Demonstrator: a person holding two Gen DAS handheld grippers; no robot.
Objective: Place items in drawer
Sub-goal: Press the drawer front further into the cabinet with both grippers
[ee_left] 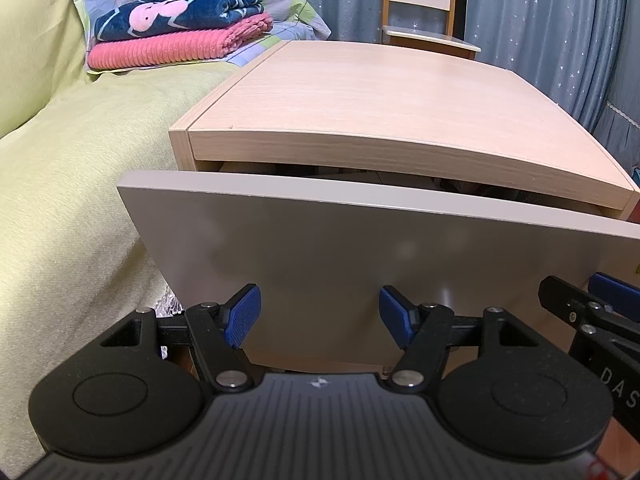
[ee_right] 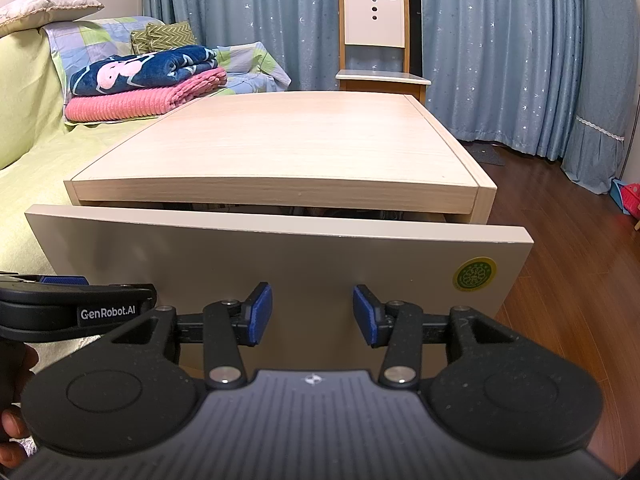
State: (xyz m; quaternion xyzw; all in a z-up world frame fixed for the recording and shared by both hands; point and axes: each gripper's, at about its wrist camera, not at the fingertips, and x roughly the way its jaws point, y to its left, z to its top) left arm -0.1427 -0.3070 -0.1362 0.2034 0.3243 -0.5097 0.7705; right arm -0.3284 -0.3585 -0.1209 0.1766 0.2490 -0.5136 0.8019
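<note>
Both grippers sit right up close to the drawer front (ee_right: 256,276). Left gripper (ee_left: 320,316) has its blue pads spread wide apart, and nothing is between them. Right gripper (ee_right: 313,314) is spread apart too, a bit less, and it also holds nothing. They point flat at the pale front board, side by side, likely so they can push or pull it evenly.

That drawer belongs to a small wooden cabinet (ee_right: 280,140) beside a bed (ee_left: 80,160). It sticks out only a little past the front edge of the cabinet top, leaving a thin dark gap. Something seems to be inside, but the gap is too thin and dark to tell what.

No loose items lie on the cabinet top. So the drawer may be on its way shut with things already in it, or on its way open. I cannot tell which.

Folded blankets (ee_left: 180,28) rest far back on the bed.
</note>
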